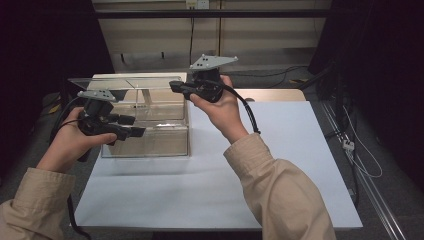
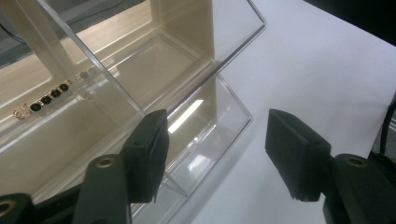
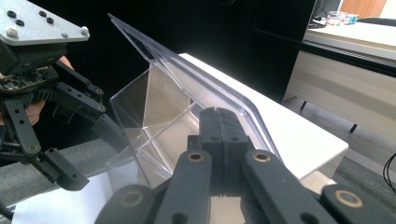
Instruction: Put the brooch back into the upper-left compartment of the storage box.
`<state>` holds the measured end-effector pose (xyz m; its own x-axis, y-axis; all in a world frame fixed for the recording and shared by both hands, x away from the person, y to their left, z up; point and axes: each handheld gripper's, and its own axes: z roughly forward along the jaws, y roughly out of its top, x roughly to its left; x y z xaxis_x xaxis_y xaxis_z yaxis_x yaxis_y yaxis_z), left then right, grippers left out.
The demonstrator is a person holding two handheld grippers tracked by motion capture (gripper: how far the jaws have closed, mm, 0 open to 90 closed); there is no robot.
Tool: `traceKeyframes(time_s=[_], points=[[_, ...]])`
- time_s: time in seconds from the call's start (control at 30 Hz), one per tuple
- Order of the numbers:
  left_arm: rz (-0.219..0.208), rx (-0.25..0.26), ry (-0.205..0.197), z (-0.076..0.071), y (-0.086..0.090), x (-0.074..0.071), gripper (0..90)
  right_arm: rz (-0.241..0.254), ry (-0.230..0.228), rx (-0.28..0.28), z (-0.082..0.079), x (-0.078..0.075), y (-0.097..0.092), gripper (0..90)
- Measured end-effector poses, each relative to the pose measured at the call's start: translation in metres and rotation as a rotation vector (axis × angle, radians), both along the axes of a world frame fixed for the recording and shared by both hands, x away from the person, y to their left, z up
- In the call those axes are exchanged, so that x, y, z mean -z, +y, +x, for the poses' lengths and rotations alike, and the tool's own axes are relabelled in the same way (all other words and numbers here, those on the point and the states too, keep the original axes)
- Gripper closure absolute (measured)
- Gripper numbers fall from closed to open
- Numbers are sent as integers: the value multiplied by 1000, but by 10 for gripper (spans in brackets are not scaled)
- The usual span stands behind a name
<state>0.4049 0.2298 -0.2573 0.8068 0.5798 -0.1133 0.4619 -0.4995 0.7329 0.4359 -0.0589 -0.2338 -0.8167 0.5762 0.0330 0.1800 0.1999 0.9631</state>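
Overall illumination is dim, with dark surroundings. The white table (image 1: pixel 280 165) is evenly lit from above. Glare streaks the clear box (image 2: pixel 187 116) walls. Near jaws appear soft, slightly out of focus.

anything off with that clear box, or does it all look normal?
Nothing spilled or broken. The clear box sits square on the white table, its lid tilted up with the right gripper shut on its edge. A small beaded bracelet lies inside. The left gripper is open at the box front.
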Motion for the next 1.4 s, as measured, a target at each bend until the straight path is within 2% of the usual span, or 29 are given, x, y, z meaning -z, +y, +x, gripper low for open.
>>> traceKeyframes(time_s=[0.23,0.77,1.4], points=[[1,19,4,-2,-5,2,358,-1,8,-8,-1,3,0,900],[-7,18,-4,-5,-3,2,333,-15,27,-11,-4,13,-4,900],[-32,66,-1,-20,-13,20,296,-13,44,-29,-12,27,-8,900]])
